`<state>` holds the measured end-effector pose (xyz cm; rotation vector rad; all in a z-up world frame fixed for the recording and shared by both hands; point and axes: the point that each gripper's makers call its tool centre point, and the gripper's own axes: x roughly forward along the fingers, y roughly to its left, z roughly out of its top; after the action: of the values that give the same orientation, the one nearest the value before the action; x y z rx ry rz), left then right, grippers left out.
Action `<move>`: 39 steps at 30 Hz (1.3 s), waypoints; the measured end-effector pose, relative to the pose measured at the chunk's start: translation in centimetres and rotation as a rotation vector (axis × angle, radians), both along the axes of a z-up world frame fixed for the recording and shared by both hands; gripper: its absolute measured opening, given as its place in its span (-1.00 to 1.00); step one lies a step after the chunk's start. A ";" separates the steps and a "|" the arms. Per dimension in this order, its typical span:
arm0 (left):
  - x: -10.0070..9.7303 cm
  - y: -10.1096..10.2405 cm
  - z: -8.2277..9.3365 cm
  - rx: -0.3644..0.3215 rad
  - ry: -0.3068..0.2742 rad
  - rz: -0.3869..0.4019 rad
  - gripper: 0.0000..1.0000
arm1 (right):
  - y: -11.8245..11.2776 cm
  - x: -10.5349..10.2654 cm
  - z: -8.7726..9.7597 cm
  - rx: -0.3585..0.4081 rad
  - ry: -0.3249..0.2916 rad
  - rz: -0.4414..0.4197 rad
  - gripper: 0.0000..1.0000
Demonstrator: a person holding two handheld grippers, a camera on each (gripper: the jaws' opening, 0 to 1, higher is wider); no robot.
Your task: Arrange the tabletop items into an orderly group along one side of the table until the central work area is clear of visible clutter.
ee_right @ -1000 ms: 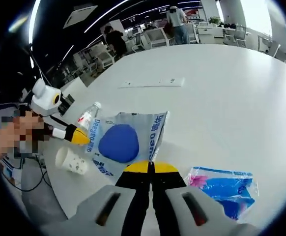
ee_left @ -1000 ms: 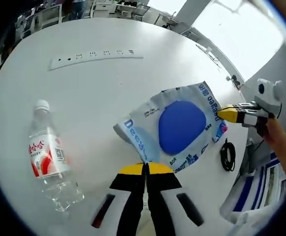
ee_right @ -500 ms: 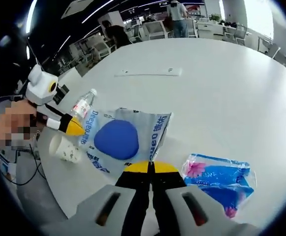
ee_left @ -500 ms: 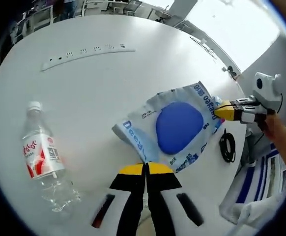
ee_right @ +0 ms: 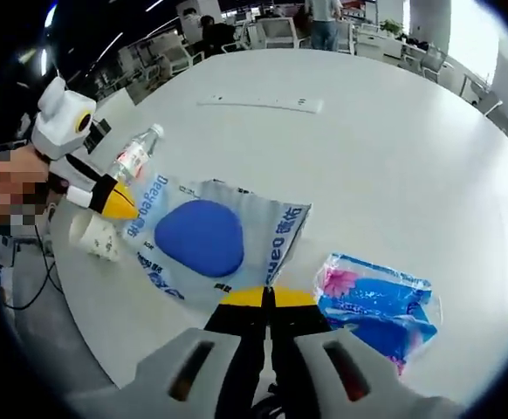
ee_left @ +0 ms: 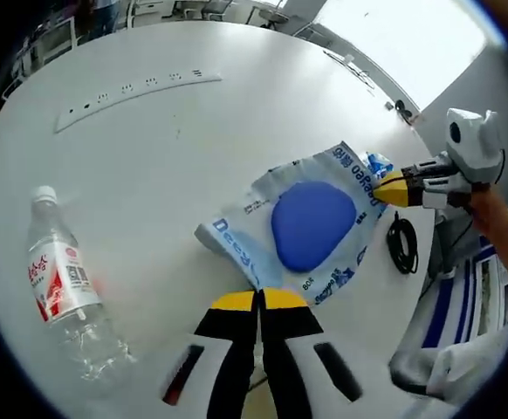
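Both grippers pinch the pale plastic bag with a blue oval print (ee_left: 311,229), stretched flat on the round white table (ee_left: 193,140): left gripper (ee_left: 258,301) clenched on one edge, right gripper (ee_right: 267,298) on the opposite one. A clear water bottle (ee_left: 62,288) lies near left; a blue tissue pack (ee_right: 376,301) sits just right.

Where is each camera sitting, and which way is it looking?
Left gripper view: rides on the left claw, looking along its shut jaws over the round white table at the pale plastic bag with a blue oval and the clear plastic water bottle; the right claw comes in from the right.
Right gripper view: rides on the right claw, facing the same bag, a white paper cup and a blue flowered packet; the left claw enters from the left.
Shared: table, bag, bottle, both claws at the bag's opposite edges.
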<state>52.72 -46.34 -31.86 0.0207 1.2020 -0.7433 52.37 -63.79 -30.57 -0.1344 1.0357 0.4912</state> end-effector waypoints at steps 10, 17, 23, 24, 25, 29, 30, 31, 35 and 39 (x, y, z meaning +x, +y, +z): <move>-0.2 -0.2 -0.6 0.018 0.005 -0.027 -1.00 | -0.1 -0.2 -0.5 -0.044 0.006 0.035 -1.00; -0.4 -0.2 -0.8 0.024 0.011 -0.029 -1.00 | -0.3 -0.2 -0.9 -0.062 0.006 0.044 -1.00; -0.1 0.0 -0.9 0.025 0.014 -0.017 -1.00 | -0.5 -0.3 -1.2 -0.064 0.013 0.040 -1.00; -0.1 -0.1 -0.9 0.025 0.014 -0.018 -1.00 | -0.4 -0.3 -1.3 -0.063 0.014 0.039 -1.00; -0.1 -0.1 -1.0 0.027 0.015 -0.017 -1.00 | -0.5 -0.2 -1.3 -0.065 0.013 0.040 -1.00; -0.2 -0.1 -1.0 0.027 0.017 -0.017 -1.00 | -0.5 -0.2 -1.5 -0.073 0.011 0.043 -1.00; -0.2 -0.1 -1.0 0.025 0.019 -0.015 -1.00 | -0.6 -0.2 -1.5 -0.075 0.011 0.045 -1.00; -0.2 -0.1 -1.0 0.024 0.017 -0.013 -1.00 | -0.6 -0.2 -1.5 -0.079 0.008 0.048 -0.99; 0.0 0.0 -1.1 0.023 0.015 -0.011 -1.00 | -0.7 -0.2 -1.6 -0.088 0.008 0.047 -0.99; -0.1 0.0 -1.0 0.012 0.023 -0.004 -1.00 | -0.8 -0.1 -1.6 -0.094 0.006 0.049 -0.98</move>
<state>52.63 -46.35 -32.84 0.0248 1.2290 -0.7418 52.22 -64.59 -32.20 -0.2426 1.0636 0.4876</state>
